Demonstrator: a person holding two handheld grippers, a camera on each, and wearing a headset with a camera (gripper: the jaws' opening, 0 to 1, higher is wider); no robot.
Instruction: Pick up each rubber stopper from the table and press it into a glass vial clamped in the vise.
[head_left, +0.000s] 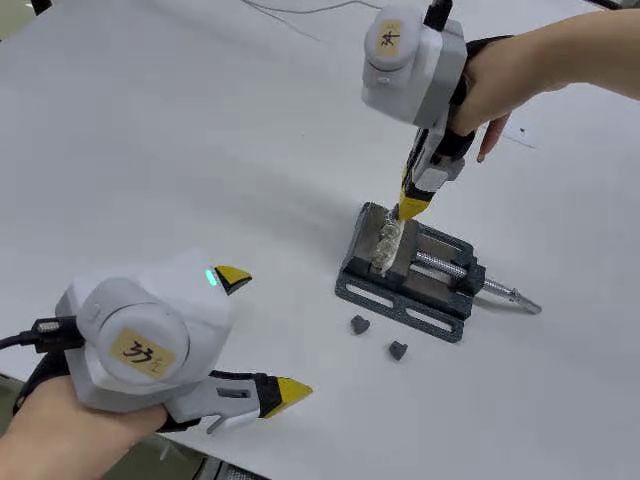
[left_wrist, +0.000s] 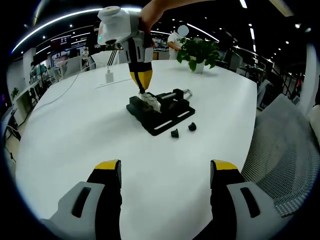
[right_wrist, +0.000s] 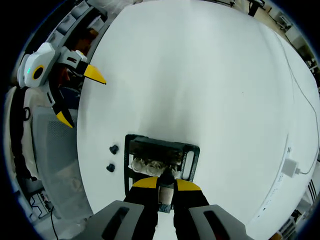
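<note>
Currently your right gripper (right_wrist: 166, 185) is clamped on a dark stopper (right_wrist: 167, 176), with its tip right over the glass vials (head_left: 387, 240) in the vise (head_left: 400, 302). Two spare stoppers (head_left: 359, 324) lie on the table (head_left: 200, 120) just beside the vise. Your left gripper (left_wrist: 165, 167) is spread wide, empty, well apart.

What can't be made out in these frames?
- Right gripper: whether its fingers pinch a stopper; the tips hide it in head view, too small in right gripper view.
- Vials in vise: count and which are stoppered; glass blurs in every view.
</note>
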